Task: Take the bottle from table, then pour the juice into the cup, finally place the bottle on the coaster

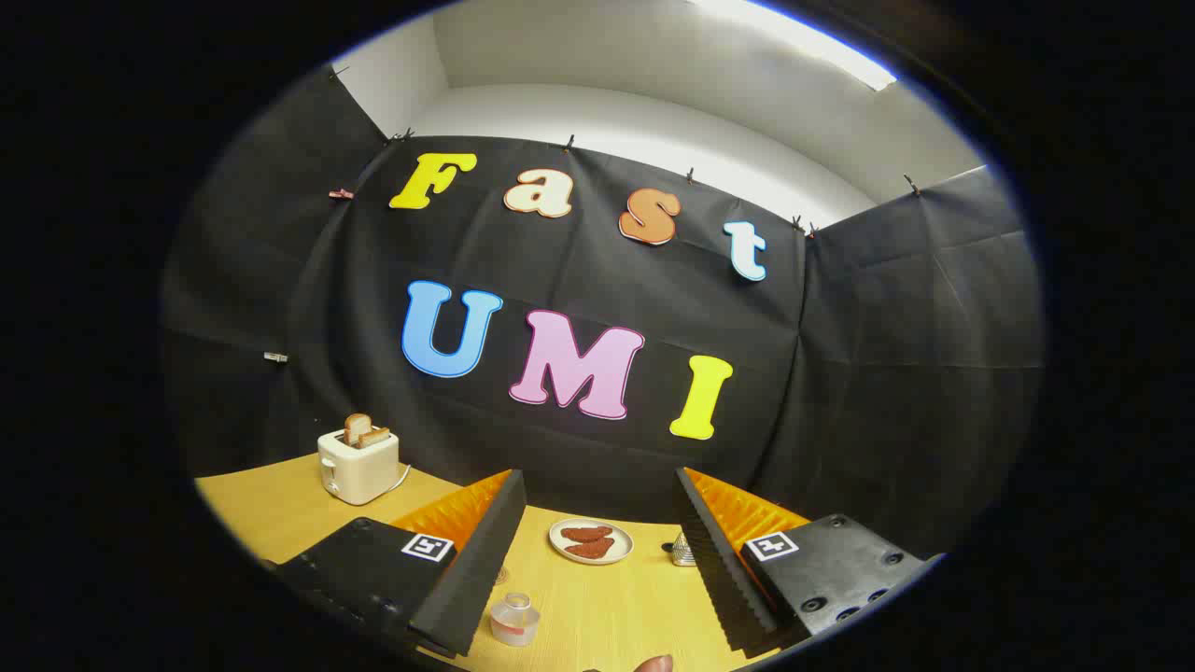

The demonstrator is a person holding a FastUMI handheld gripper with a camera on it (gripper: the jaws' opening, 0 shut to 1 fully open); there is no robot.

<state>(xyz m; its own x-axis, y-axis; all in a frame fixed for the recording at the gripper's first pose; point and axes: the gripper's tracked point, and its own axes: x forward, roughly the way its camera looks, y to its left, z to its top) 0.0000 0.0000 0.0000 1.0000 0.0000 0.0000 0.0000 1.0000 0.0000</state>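
Observation:
My gripper (597, 476) is open, tilted up toward the booth wall, with nothing between its fingers. Low on the wooden table (280, 509), between the fingers and nearer the left one, stands a small clear cup (514, 619). Just beyond the cup, a round patterned disc (501, 571), possibly the coaster, peeks out from behind the left finger. A rounded reddish-brown thing (653, 665) shows at the very bottom between the fingers; I cannot tell what it is.
A white plate (590, 541) with reddish-brown food lies farther back between the fingers. A small silvery cone (684, 551) stands by the right finger. A cream toaster (358, 464) with toast sits at the back left near the wall.

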